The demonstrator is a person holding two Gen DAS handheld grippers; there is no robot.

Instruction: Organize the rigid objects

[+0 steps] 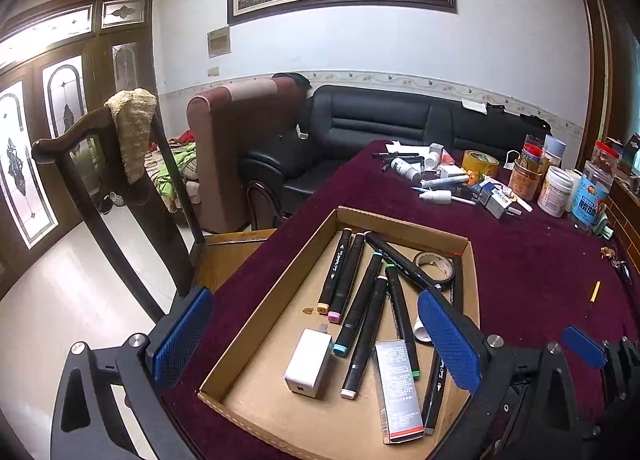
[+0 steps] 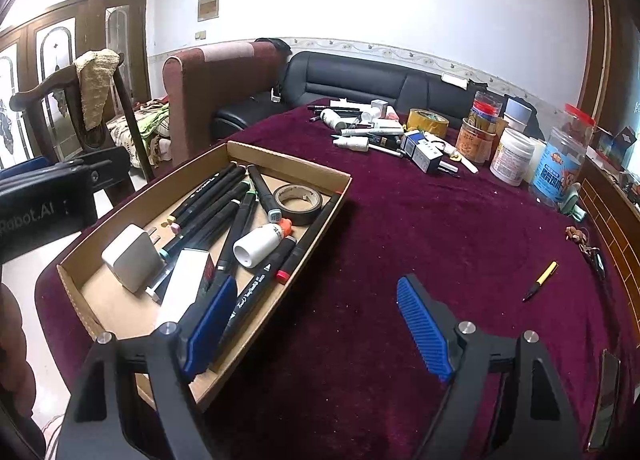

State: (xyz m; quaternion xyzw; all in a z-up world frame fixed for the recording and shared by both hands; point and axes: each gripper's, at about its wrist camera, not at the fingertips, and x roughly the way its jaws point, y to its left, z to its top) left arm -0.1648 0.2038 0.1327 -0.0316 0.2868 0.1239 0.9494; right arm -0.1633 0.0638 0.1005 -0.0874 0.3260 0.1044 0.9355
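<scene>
Nearest us, our left gripper hangs wide apart and empty over the cardboard tray of markers. Our right gripper gapes empty too, straddling the tray's right wall above the maroon tablecloth.

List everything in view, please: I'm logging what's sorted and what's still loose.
cardboard tray: one, brown, near left on the table
markers: several, black, in the tray
charger: one, white, in the tray
tape roll: one, dark, tray's far corner
white bottle: one, orange tip, on the markers
flat box: one, silver-grey, tray's near end
pen: one, yellow-black, on the cloth, right
clutter: many pens, jars, far end
left claw: open, over the tray
right claw: open, empty
</scene>
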